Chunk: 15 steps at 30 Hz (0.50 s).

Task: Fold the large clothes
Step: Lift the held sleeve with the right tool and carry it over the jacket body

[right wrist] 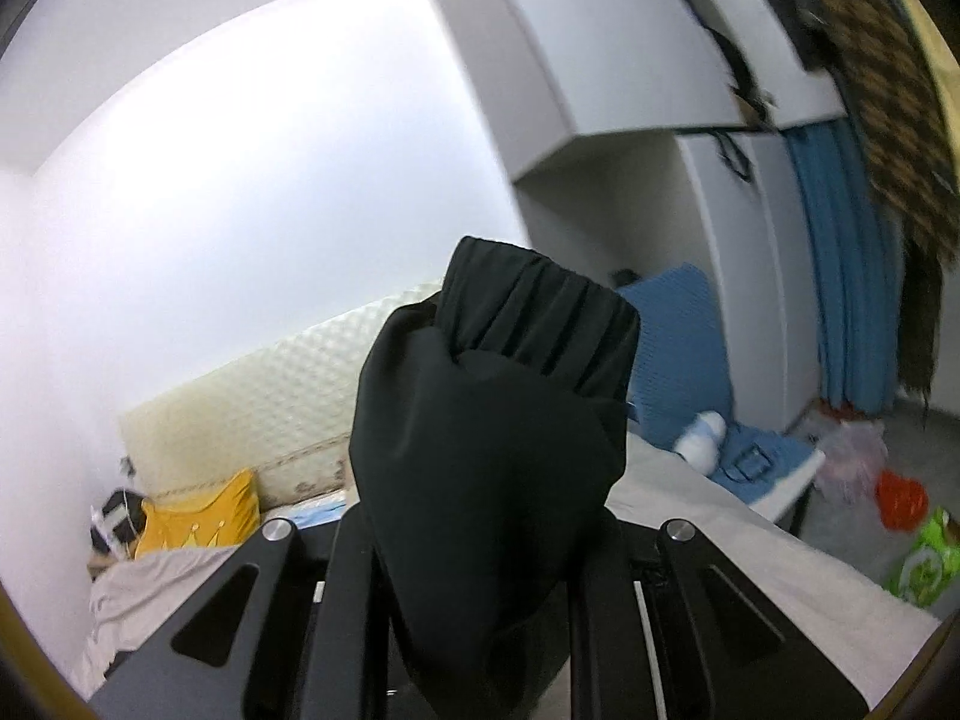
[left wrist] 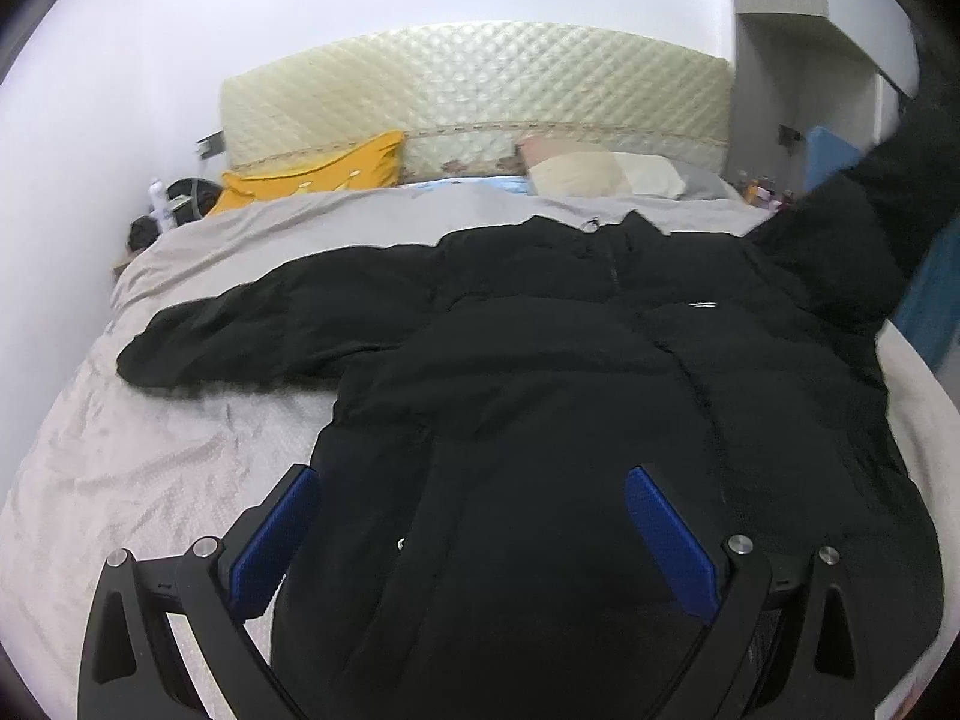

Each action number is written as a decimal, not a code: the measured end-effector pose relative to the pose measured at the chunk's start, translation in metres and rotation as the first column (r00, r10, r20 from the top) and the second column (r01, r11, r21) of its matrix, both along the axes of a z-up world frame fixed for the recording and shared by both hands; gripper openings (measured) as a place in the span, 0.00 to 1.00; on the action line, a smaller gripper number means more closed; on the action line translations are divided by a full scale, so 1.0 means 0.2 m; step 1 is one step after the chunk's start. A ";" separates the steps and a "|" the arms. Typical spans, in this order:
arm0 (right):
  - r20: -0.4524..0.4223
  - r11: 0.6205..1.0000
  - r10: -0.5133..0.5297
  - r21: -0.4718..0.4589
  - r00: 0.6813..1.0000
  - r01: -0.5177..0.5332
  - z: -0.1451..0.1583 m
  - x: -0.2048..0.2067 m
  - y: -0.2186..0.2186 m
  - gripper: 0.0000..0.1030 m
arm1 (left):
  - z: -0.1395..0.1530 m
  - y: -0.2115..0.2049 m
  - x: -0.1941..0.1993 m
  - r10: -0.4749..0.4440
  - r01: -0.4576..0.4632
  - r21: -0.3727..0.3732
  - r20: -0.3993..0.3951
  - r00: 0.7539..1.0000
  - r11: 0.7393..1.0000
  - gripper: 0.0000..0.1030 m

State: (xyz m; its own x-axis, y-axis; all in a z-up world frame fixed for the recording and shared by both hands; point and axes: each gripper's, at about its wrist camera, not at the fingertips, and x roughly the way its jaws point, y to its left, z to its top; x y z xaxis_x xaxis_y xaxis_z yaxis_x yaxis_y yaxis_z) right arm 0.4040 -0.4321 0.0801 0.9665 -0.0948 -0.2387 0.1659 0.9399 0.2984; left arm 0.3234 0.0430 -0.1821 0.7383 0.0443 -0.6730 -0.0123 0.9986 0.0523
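Note:
A large black puffer jacket [left wrist: 570, 396] lies face up on the bed [left wrist: 150, 468], collar toward the headboard. Its left sleeve [left wrist: 252, 330] is spread flat to the left. Its right sleeve [left wrist: 864, 222] is lifted up to the upper right. My left gripper [left wrist: 474, 498] is open with blue pads, hovering over the jacket's lower hem. In the right wrist view my right gripper [right wrist: 480, 546] is shut on the black sleeve [right wrist: 498, 420], whose elastic cuff sticks up past the fingers and hides the fingertips.
A quilted cream headboard [left wrist: 480, 96] stands at the far end, with a yellow cushion [left wrist: 318, 171] and pillows [left wrist: 606, 171] below it. A white wardrobe [right wrist: 630, 60] and blue fabric [right wrist: 678, 348] are to the right. Bags [right wrist: 900, 504] lie on the floor at right.

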 end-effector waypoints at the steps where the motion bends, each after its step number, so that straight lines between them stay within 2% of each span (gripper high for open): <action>1: 0.001 1.000 0.019 -0.021 1.000 -0.019 0.04 0.03 0.12 0.17 | 0.02 0.00 -0.02 -0.008 0.008 0.005 0.015 1.000 1.000 0.99; 5: -0.001 0.992 0.084 -0.090 0.996 -0.083 0.08 0.13 0.50 0.17 | 0.09 0.04 -0.08 -0.032 0.031 0.005 0.071 0.997 0.999 0.99; 8: -0.021 0.984 0.128 -0.121 0.992 -0.129 0.03 0.20 0.75 0.19 | 0.12 0.11 -0.11 -0.028 0.030 -0.013 0.086 0.996 0.999 0.99; 11: -0.059 0.966 0.190 -0.168 0.980 -0.197 -0.09 0.28 1.02 0.19 | 0.16 0.19 -0.12 0.006 -0.001 -0.048 0.099 0.995 0.999 0.99; 15: -0.121 0.935 0.280 -0.191 0.952 -0.299 -0.35 0.35 1.40 0.19 | 0.17 0.29 -0.12 0.053 -0.046 -0.075 0.101 0.993 0.996 0.99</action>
